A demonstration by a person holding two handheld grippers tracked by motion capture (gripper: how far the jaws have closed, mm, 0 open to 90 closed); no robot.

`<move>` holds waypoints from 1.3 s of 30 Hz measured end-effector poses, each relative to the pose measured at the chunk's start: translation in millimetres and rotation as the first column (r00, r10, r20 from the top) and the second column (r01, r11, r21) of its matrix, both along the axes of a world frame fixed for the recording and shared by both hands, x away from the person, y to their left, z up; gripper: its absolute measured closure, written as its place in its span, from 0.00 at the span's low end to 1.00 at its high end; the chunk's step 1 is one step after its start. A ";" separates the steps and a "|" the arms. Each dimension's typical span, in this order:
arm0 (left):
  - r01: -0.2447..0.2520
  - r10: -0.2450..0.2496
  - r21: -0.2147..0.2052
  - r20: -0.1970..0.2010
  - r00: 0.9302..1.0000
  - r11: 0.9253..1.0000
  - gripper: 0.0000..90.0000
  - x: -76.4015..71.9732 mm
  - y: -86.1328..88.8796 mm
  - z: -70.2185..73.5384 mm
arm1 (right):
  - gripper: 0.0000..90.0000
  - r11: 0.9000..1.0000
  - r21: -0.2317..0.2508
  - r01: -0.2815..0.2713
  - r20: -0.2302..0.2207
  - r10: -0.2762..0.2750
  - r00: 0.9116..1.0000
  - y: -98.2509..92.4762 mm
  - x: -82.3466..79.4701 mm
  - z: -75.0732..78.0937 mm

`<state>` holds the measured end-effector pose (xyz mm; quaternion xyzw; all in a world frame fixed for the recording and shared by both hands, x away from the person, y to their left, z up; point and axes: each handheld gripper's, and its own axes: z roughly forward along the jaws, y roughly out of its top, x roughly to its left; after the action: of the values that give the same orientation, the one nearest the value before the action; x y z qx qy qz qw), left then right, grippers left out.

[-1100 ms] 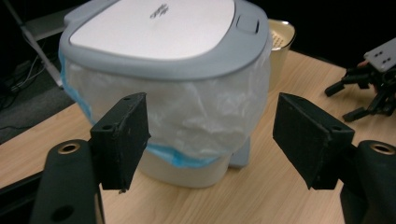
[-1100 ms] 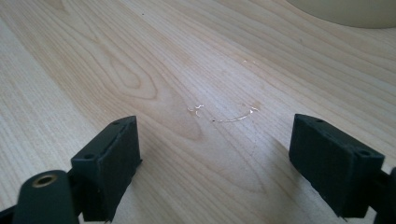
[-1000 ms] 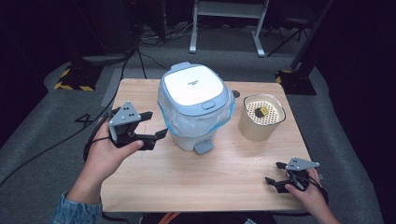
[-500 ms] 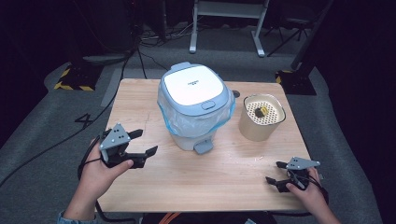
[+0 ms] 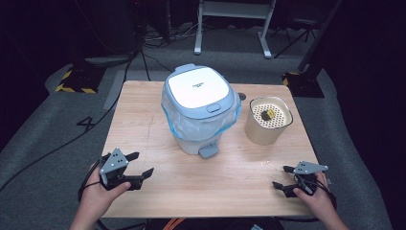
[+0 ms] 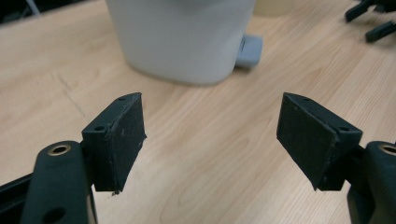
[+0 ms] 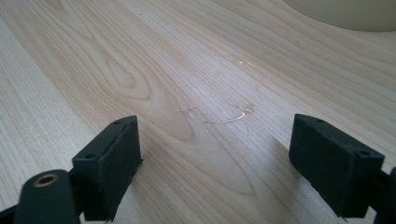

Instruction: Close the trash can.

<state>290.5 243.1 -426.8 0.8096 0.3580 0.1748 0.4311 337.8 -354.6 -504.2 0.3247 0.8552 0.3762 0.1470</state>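
A white pedal bin point(image 5: 201, 112) with a pale blue lid, a plastic liner and a grey-blue pedal point(image 5: 208, 151) stands shut at the middle of the wooden table point(image 5: 230, 182). Its white base point(image 6: 182, 37) and pedal point(image 6: 250, 46) fill the top of the left gripper view. My left gripper point(image 5: 139, 165) rests open near the table's front left corner, its jaws pointing right with nothing between them. At the front right my right gripper point(image 5: 281, 177) is open too, low over bare wood, jaws pointing left. The right gripper point(image 6: 369, 18) also appears far off in the left gripper view.
A beige round container point(image 5: 268, 120) with a perforated top and a small dark and yellow thing on it stands right of the bin. A faint ring mark point(image 7: 224, 114) shows on the wood before the right jaws. Cables and a metal stand point(image 5: 234, 19) lie beyond the table.
My left gripper has drawn back from beside the bin to the table's front left edge. The right gripper has stayed where it was.
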 end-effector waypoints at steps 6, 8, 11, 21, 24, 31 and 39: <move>-0.030 0.033 0.050 -0.059 0.998 0.998 0.26 3.7 7.6 -23.3 | 0.19 1.000 0.000 0.000 0.000 0.000 1.000 0.0 0.0 0.0; -0.040 0.044 0.061 -0.058 0.997 0.997 0.26 4.1 9.1 -29.1 | 0.19 1.000 0.000 0.000 0.000 0.000 1.000 0.0 0.0 0.0; -0.048 0.053 0.064 -0.068 0.996 0.997 0.26 3.7 9.8 -34.8 | 0.19 1.000 0.000 0.000 0.000 0.000 1.000 0.0 0.0 0.0; -0.063 0.074 0.121 -0.093 0.993 0.991 0.24 6.9 9.8 -63.9 | 0.19 1.000 -0.001 0.000 0.000 0.000 1.000 0.0 0.0 0.0; -0.059 0.073 0.149 -0.091 0.993 0.987 0.22 9.1 8.5 -69.7 | 0.19 1.000 -0.001 0.000 0.000 0.000 1.000 0.0 0.0 0.0; -0.072 0.091 0.161 -0.111 0.990 0.984 0.18 11.9 6.6 -77.6 | 0.19 1.000 -0.001 0.000 0.000 0.000 1.000 0.1 -0.1 0.0; -0.096 0.117 0.145 -0.146 0.982 0.985 0.16 13.6 7.8 -78.0 | 0.18 1.000 -0.003 0.001 0.002 -0.001 1.000 0.2 -0.1 0.0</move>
<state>304.1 250.9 -504.9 0.8280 0.4201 0.1589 0.3357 337.7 -354.4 -504.2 0.3247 0.8554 0.3753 0.1485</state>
